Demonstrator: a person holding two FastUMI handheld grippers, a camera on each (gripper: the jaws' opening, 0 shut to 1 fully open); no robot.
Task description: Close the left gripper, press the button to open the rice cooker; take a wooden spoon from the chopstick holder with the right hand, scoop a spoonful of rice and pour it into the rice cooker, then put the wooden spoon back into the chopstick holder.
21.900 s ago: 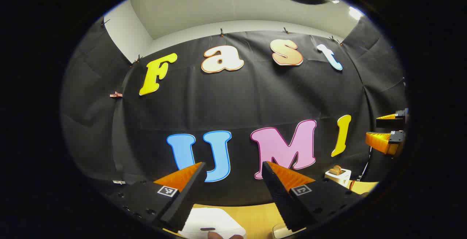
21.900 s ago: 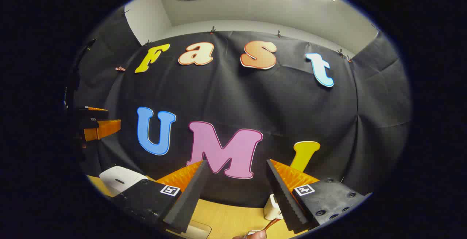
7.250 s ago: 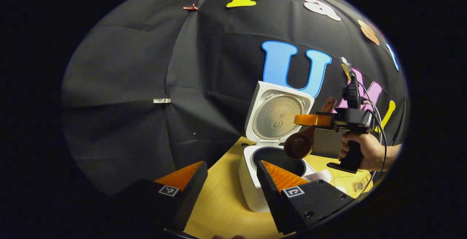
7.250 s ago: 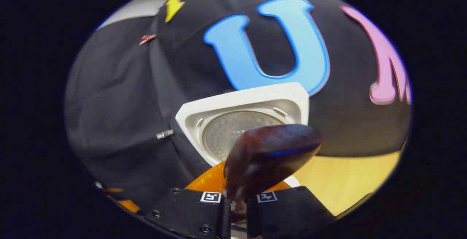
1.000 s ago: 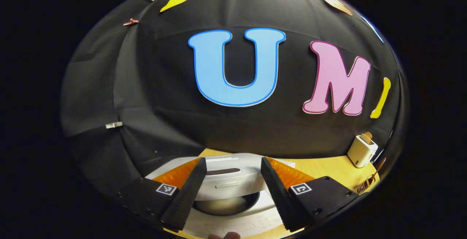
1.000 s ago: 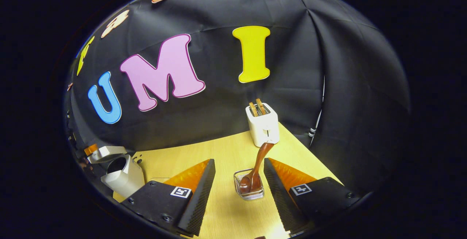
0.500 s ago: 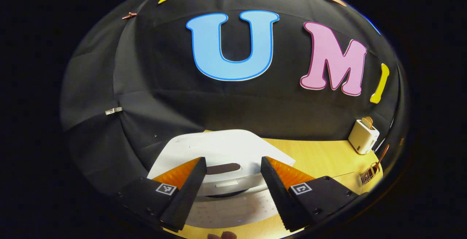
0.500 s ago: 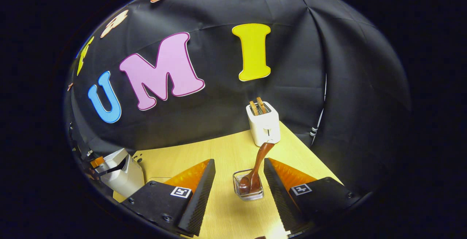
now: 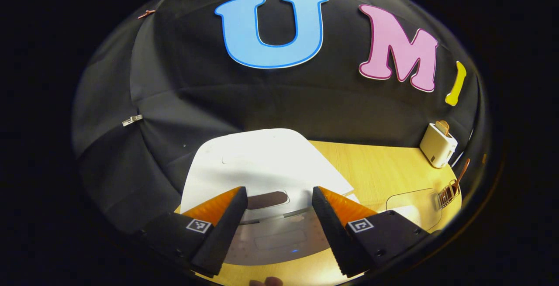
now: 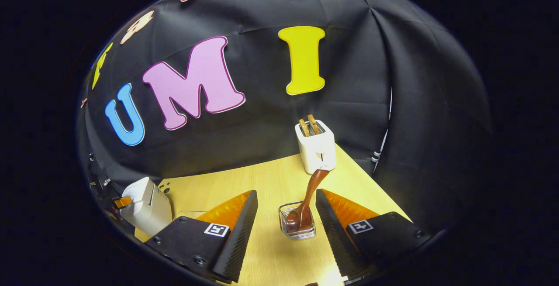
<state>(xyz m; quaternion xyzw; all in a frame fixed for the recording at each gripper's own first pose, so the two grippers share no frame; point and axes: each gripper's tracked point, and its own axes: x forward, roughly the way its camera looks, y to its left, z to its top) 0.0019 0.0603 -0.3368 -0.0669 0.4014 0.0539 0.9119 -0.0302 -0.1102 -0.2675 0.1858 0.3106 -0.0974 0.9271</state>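
Note:
The white rice cooker (image 9: 262, 168) sits right in front of my left gripper (image 9: 276, 225), its lid down flat over the pot. The left gripper stands open, its fingers over the lid's front edge to either side of the dark handle slot (image 9: 266, 200). In the right gripper view the same cooker (image 10: 146, 205) stands at far left, lid down. The wooden spoon (image 10: 305, 207) leans bowl-down in the wire chopstick holder (image 10: 297, 225). My right gripper (image 10: 286, 229) is open, drawn back from the holder, touching nothing. The holder with the spoon (image 9: 450, 190) also appears far right in the left gripper view.
A white toaster (image 10: 315, 146) with two slices of bread stands at the back of the wooden table (image 10: 262, 181). A clear container (image 9: 412, 201) lies right of the cooker. Black cloth walls close in behind and on the right side.
The rice cooker's lid has come down from part open to flat shut under my left gripper. The right gripper has stayed still, with the spoon resting in the holder.

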